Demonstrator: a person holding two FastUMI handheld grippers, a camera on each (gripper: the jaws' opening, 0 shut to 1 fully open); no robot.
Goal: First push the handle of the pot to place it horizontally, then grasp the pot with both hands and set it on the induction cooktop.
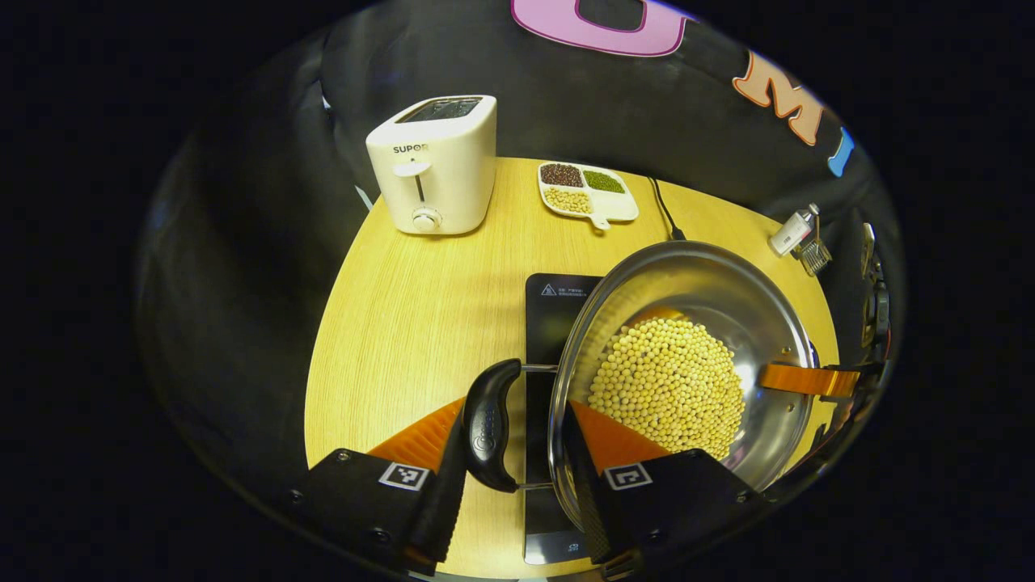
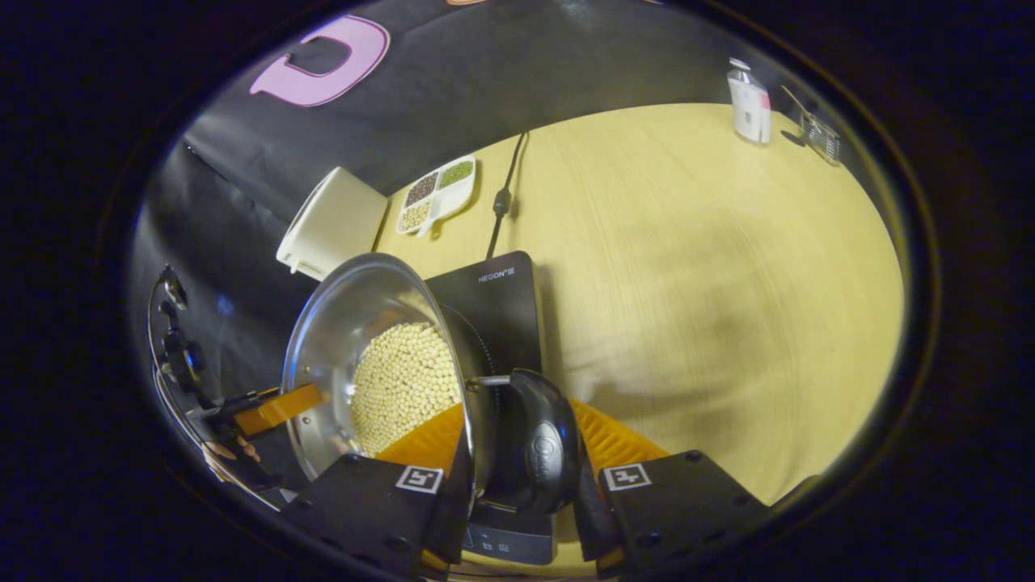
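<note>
A: Steel pot of soybeans sits over the black induction cooktop, near the worktop's front edge. Seated or just above it? Cannot tell.

B: Grips?

A: Left gripper: fingers astride the rim, closed on the left handle. Right gripper: same on the right handle.

B: Risks, in my judgement?

A: The handles hang on thin wire loops. If one hand leads, the pot tilts and the beans slide to one side, maybe over the rim.

B: And placement?

A: It looks off-centre on the glass; let go there and it could sit partly off the cooktop's edge.
</note>
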